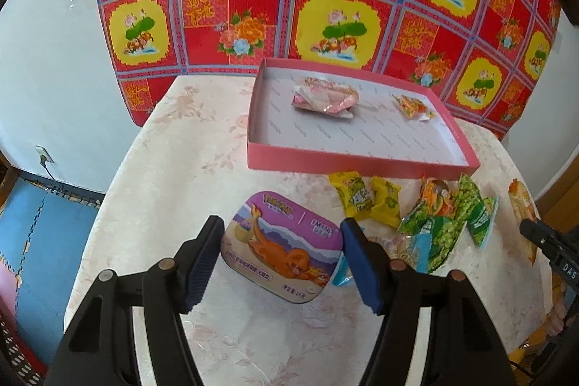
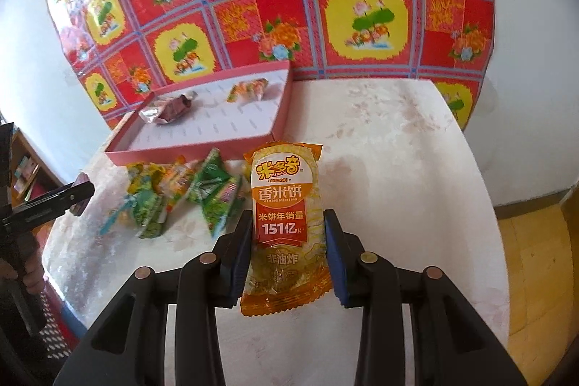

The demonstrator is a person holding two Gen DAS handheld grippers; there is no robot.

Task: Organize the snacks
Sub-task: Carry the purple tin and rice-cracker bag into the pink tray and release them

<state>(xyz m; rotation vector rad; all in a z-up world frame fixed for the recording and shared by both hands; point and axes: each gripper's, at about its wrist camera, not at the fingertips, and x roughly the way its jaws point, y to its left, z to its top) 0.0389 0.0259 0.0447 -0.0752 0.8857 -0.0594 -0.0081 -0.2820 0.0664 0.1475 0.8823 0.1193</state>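
While the left gripper [image 1: 280, 257] brackets the rounded purple tin with an orange cartoon dragon on its lid [image 1: 284, 246], its blue pads sit at the tin's two sides, though whether they press it yet I cannot tell; the right gripper [image 2: 287, 254] looks closed around the orange-and-yellow rice cracker packet [image 2: 284, 223], pads meeting its flanks. Beyond lies a loose heap of green and yellow wrapped snacks [image 1: 416, 216] on the pale floral tablecloth [image 1: 163, 169]; farther still, the shallow pink cardboard box [image 1: 362, 165] holds a pinkish foil packet [image 1: 325, 96] and a small orange one [image 1: 412, 105]. Likely risks: the smooth tin slipping from a shallow hold; the crackers cracking if squeezed hard.
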